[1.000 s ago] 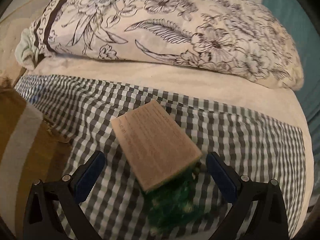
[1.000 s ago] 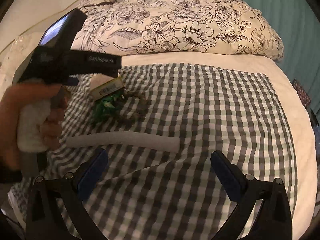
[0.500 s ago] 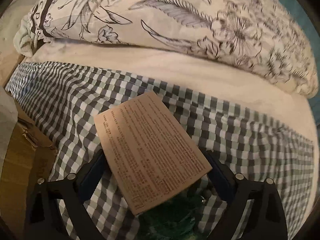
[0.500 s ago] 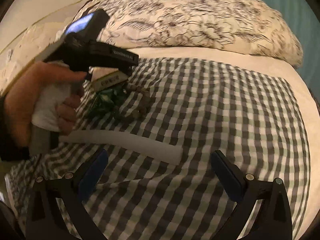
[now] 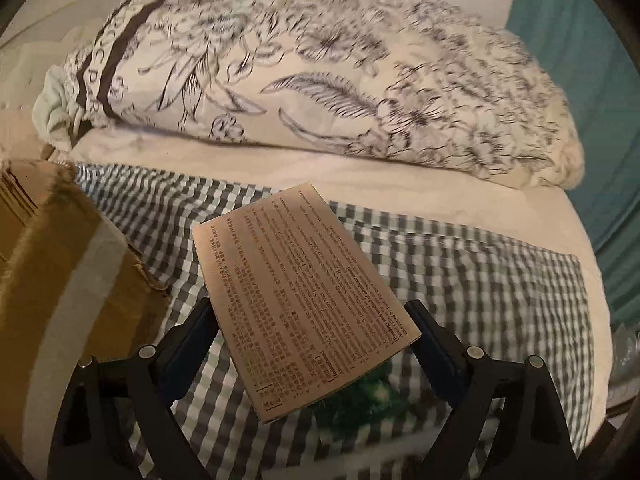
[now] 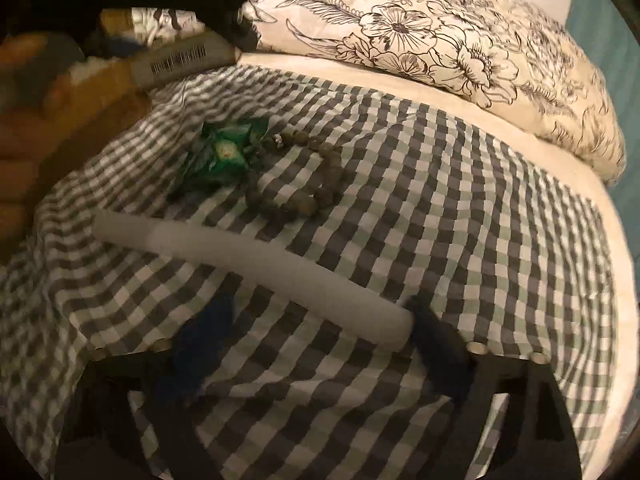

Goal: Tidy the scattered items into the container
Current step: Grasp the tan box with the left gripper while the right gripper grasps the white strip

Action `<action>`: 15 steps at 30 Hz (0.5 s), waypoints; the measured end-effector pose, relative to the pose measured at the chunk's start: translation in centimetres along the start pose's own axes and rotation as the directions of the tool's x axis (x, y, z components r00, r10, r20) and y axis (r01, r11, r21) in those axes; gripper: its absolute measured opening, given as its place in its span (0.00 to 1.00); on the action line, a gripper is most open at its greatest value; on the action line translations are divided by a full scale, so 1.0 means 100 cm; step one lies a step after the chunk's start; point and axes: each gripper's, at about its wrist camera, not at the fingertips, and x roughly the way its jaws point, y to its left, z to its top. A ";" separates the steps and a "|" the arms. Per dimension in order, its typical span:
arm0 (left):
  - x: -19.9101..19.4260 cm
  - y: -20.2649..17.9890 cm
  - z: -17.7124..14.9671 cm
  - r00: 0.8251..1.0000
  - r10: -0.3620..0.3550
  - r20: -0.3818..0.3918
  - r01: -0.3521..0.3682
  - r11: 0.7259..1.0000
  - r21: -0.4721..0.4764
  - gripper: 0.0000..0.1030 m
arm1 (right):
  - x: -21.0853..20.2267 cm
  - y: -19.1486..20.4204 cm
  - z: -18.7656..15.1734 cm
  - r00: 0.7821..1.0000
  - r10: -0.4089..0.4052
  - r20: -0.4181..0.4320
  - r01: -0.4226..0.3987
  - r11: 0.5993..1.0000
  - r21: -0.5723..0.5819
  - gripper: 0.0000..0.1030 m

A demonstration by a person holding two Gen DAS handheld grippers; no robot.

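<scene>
Bed [image 6: 460,92] w/ cream sheet: floral pillow [image 6: 440,32] at head, checked cloth [image 6: 440,220] spread below.

Home bedroom — floral pillow [image 5: 320,92], cream bedsheet [image 5: 400,192], gingham cloth [image 6: 440,208] spread on top

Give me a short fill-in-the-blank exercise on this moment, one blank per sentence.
1. The left gripper holds a flat printed ____ by its two sides.
2. The bead string lies on a cloth with a ____ pattern.
3. The white tube lies between the right gripper and the ____ wrapper.
4. Beyond the cloth lies a ____-patterned pillow.

Missing words: box; checked; green; flower
</scene>
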 end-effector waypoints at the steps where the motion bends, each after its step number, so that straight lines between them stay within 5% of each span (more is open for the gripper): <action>1: -0.006 -0.002 -0.001 1.000 -0.009 0.008 0.009 1.000 0.010 0.91 | -0.001 -0.001 0.001 1.000 -0.002 -0.009 0.002 1.000 0.013 0.63; 2: -0.013 -0.004 -0.002 1.000 -0.017 0.016 0.017 1.000 0.020 0.91 | -0.002 -0.003 0.001 1.000 -0.005 -0.018 0.006 0.999 0.031 0.47; 5: -0.033 -0.008 -0.003 0.998 -0.038 0.049 0.036 0.998 0.053 0.91 | -0.008 -0.011 -0.002 0.999 -0.002 -0.034 0.005 0.997 0.079 0.24; 15: -0.086 -0.003 -0.007 0.988 -0.110 0.106 0.099 0.990 0.097 0.91 | -0.028 -0.004 -0.014 0.998 -0.047 -0.036 0.052 0.986 0.159 0.06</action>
